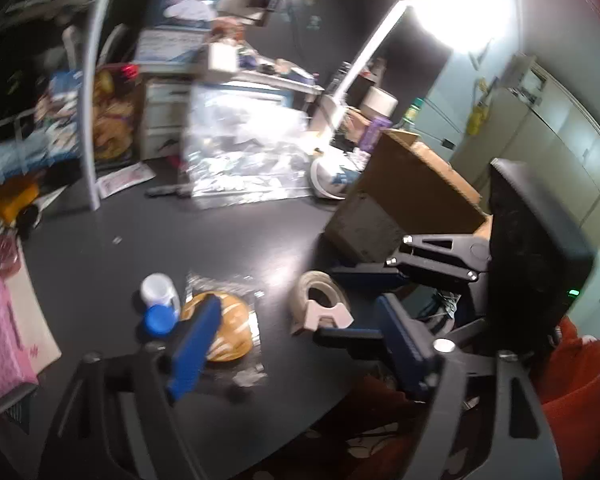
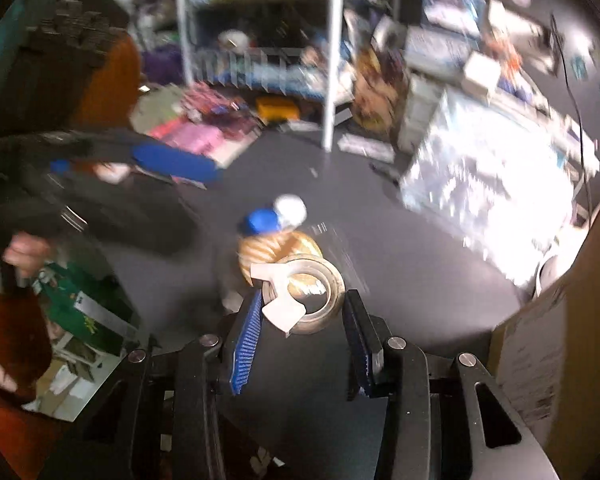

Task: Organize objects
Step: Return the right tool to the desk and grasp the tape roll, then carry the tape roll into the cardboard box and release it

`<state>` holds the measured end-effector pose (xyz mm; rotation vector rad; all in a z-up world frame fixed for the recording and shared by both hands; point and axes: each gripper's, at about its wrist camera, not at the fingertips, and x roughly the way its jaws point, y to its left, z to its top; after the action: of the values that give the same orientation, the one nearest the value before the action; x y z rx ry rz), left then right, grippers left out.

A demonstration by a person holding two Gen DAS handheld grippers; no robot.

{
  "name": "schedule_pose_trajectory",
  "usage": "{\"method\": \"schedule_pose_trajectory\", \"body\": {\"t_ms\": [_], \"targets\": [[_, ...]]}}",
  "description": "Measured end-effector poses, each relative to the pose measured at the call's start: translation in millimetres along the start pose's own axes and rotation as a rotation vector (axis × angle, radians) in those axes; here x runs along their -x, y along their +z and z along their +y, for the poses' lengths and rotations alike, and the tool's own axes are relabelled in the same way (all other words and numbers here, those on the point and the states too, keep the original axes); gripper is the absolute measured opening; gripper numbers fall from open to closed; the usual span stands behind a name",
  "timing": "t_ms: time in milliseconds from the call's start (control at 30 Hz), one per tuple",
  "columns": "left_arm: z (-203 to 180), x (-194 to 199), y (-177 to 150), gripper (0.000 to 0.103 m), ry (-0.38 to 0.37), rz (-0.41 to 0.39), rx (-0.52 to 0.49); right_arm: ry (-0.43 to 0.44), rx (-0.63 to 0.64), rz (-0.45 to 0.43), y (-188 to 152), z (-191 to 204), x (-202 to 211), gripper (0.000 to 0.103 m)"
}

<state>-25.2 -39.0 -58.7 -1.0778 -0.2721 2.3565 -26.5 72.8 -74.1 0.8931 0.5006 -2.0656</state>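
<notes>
A tape roll with a white dispenser tab (image 2: 305, 293) lies on the dark table, just ahead of and between the blue pads of my right gripper (image 2: 303, 330), which is open around its near side. It also shows in the left wrist view (image 1: 322, 304). A wrapped golden bun (image 1: 224, 330) and a small bottle with a blue cap (image 1: 159, 304) lie left of the tape; both show in the right wrist view, the bun (image 2: 270, 254) and the bottle (image 2: 276, 214). My left gripper (image 1: 296, 340) is open and empty above the bun. The right gripper (image 1: 364, 304) shows beside the tape.
A cardboard box (image 1: 416, 184) stands right of the tape, also in the right wrist view (image 2: 572, 320). A shiny plastic bag (image 1: 244, 152) and stacked boxes sit at the table's back. A pink case (image 1: 0, 340) lies at the left edge. A white shelf frame (image 2: 332, 52) stands behind.
</notes>
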Motion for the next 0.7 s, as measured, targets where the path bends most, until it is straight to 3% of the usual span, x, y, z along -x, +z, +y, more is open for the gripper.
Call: {"method": "schedule_pose_trajectory", "body": {"t_ms": [233,433,700], "targets": [[-40.4,6.0,35.4,0.048,-0.019,0.010,-0.086,-0.032,0.124,-0.099,23.4,11.2,49.4,0.036],[-77.5,-4.5,68.2,0.035,0.013,0.021,-0.167,-0.102,0.163,-0.145,26.2,-7.2,81.0,0.036],[-128.6,-45.2,110.0,0.028,-0.019,0.043,-0.261,-0.185,0.113,-0.174,16.3,-55.2,121.4,0.036]]}}
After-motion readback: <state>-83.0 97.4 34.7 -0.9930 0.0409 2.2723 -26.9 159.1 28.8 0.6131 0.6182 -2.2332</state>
